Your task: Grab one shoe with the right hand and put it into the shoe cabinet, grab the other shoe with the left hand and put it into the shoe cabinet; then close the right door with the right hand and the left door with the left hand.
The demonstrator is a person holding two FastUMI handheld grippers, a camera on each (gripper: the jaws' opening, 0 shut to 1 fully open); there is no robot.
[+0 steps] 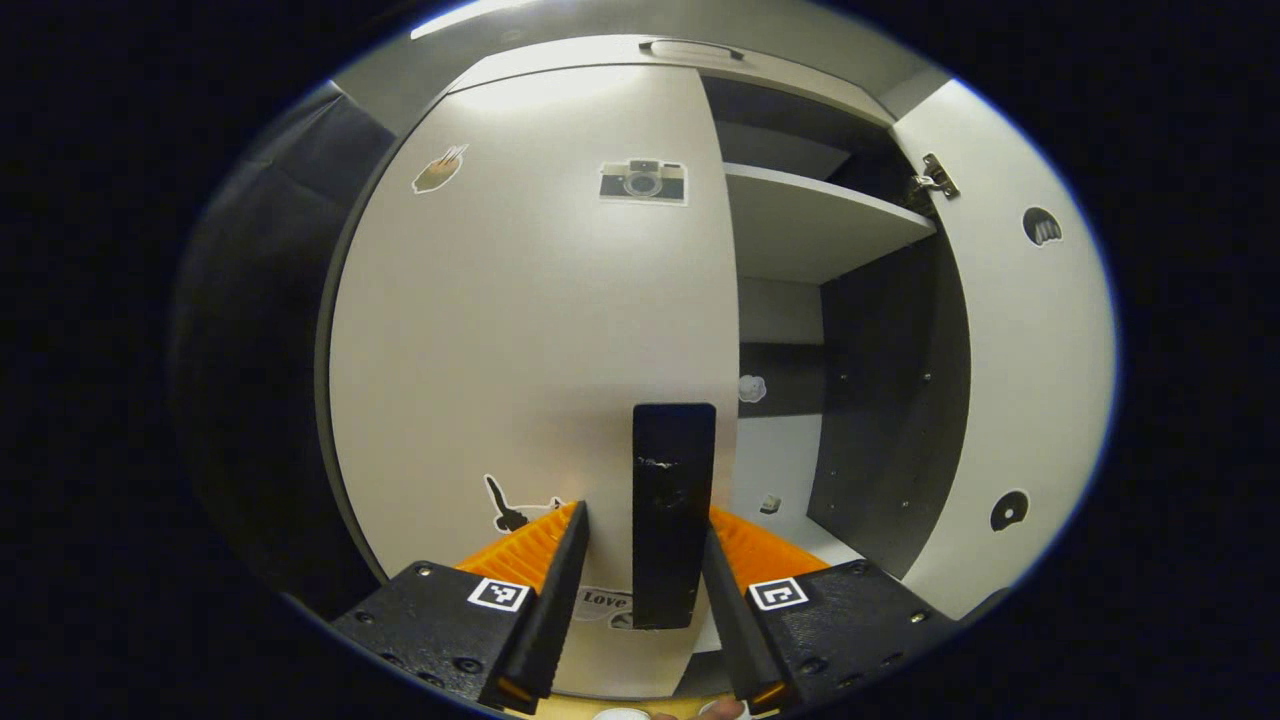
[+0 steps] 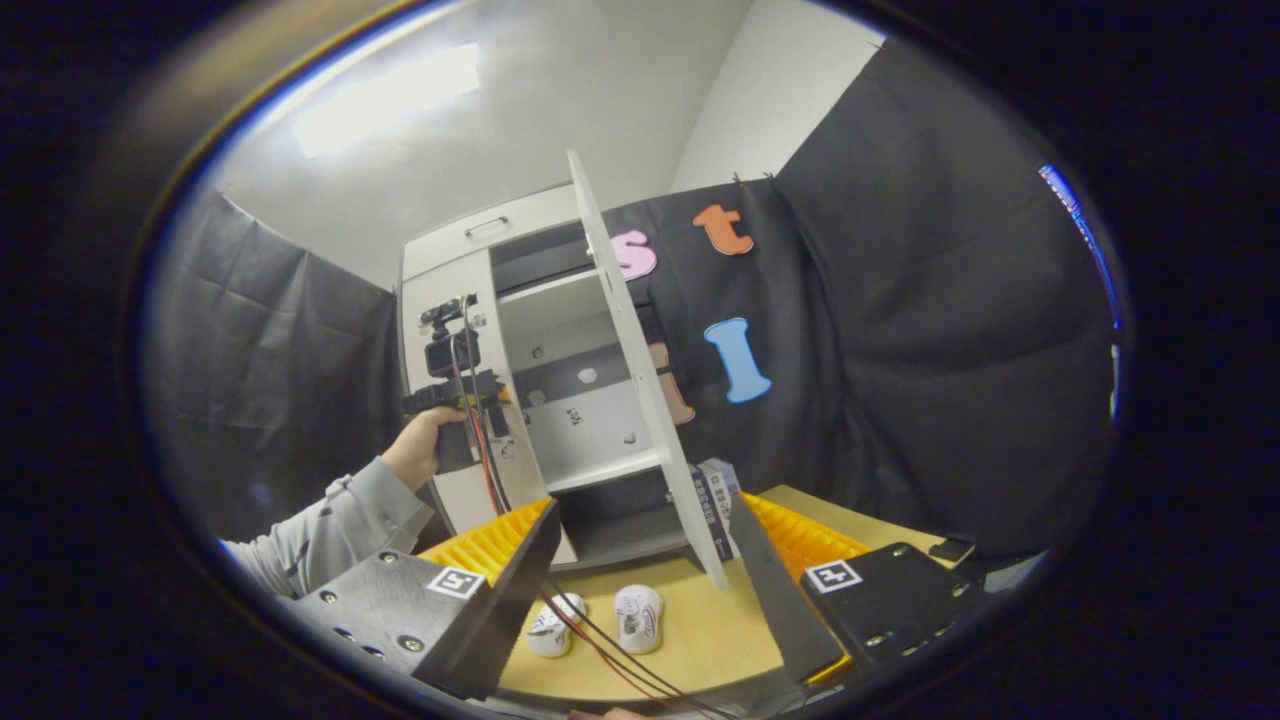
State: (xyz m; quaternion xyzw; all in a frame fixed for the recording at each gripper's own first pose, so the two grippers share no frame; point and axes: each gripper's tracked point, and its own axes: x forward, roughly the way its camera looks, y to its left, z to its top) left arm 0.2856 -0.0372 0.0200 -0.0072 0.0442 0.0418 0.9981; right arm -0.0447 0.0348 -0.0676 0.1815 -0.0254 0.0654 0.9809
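The left tongs (image 1: 640,560) are held apart around the black handle (image 1: 673,515) of the nearly closed left door (image 1: 520,330), without a clear grip. The right tongs (image 2: 640,570) are held apart, empty. Two shoes (image 2: 597,619) are seen on the tabletop (image 2: 700,640) before the shoe cabinet (image 2: 560,400), whose right door (image 2: 640,390) stands open

Grey sleeve (image 2: 330,530), red cables (image 2: 480,440), square markers (image 1: 498,593)
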